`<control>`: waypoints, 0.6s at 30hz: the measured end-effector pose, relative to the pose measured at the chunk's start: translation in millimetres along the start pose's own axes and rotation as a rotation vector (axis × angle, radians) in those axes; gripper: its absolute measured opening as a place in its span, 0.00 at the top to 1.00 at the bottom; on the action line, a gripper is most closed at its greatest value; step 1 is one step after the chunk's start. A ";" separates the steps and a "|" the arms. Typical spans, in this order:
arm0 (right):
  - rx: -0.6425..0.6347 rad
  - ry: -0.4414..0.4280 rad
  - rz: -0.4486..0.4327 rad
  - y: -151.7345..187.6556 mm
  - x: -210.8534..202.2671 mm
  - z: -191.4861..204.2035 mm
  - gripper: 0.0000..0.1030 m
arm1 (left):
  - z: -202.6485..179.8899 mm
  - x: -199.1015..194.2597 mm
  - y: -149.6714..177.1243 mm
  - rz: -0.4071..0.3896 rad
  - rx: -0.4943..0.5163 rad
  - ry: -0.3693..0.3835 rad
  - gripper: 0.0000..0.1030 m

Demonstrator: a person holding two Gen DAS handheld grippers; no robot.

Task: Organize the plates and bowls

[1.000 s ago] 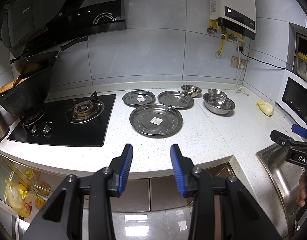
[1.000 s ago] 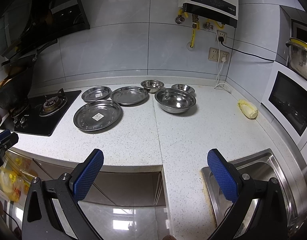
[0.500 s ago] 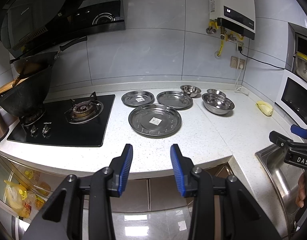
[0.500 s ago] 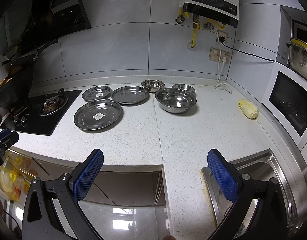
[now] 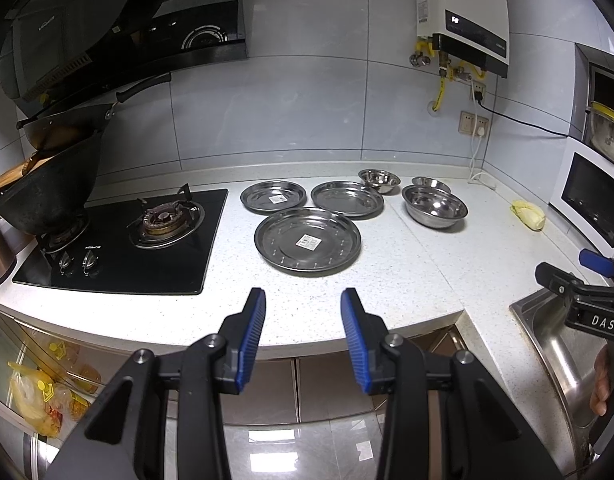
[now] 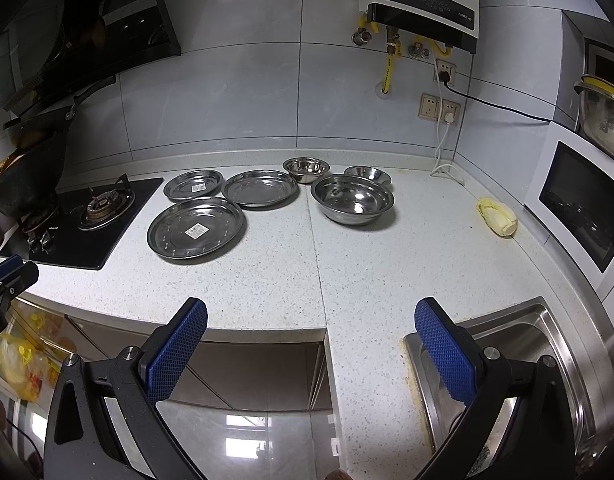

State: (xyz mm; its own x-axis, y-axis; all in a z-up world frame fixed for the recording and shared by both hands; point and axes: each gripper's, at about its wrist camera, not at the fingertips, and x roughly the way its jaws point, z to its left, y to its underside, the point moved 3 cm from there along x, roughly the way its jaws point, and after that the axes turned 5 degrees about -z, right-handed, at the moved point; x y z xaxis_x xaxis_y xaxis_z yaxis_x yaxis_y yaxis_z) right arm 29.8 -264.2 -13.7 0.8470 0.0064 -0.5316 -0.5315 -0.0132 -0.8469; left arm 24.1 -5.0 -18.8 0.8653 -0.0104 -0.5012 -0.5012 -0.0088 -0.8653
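A kitchen counter (image 6: 347, 264) seen from two handheld grippers held back off its front edge. The left gripper (image 5: 303, 332) is partly spread, its blue pads parallel with a gap between them and nothing held. The right gripper (image 6: 311, 344) is spread wide and also empty.

Six steel pieces lie on the counter, none stacked. From the right gripper's view, the largest plate (image 6: 196, 227) sits at about 11 o'clock, nearest the front. Behind it are a small plate (image 6: 194, 185) beside the gas hob (image 6: 83, 220), and a medium plate (image 6: 260, 188) just to its right. At about 12 o'clock is the large bowl (image 6: 351, 199), with two small bowls (image 6: 306, 168) (image 6: 367, 174) behind it near the wall. A yellow cloth-like lump (image 6: 497, 216) lies at 1 o'clock, near a microwave (image 6: 579, 204).

Sorting seems not yet begun; this looks like the approach. The next move likely calls for reaching forward, lowering over a rim and closing on it, then nesting smaller into larger.
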 end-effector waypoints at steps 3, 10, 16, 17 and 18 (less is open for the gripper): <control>-0.002 0.001 0.001 0.4 0.4 0.1 0.01 | -0.5 0.0 0.1 -0.002 0.002 -0.002 0.64; -0.001 0.001 0.002 0.4 1.2 0.4 0.01 | -3.4 1.5 0.7 -0.001 0.002 -0.001 0.64; -0.003 0.001 0.001 0.1 2.5 1.2 0.01 | -3.6 1.5 0.5 -0.001 0.003 -0.002 0.64; -0.003 0.001 0.002 -0.1 2.5 1.3 0.01 | -3.6 1.5 0.5 -0.001 0.003 -0.002 0.64; -0.004 0.001 0.002 0.1 2.6 1.6 0.01 | -3.6 1.4 0.6 0.000 0.003 -0.002 0.64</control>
State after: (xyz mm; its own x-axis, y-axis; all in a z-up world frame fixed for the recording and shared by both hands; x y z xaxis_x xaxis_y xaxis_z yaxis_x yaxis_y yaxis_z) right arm 32.0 -262.6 -15.2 0.8460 0.0055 -0.5332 -0.5330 -0.0171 -0.8459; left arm 24.9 -8.6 -20.0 0.8655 -0.0086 -0.5008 -0.5008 -0.0060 -0.8655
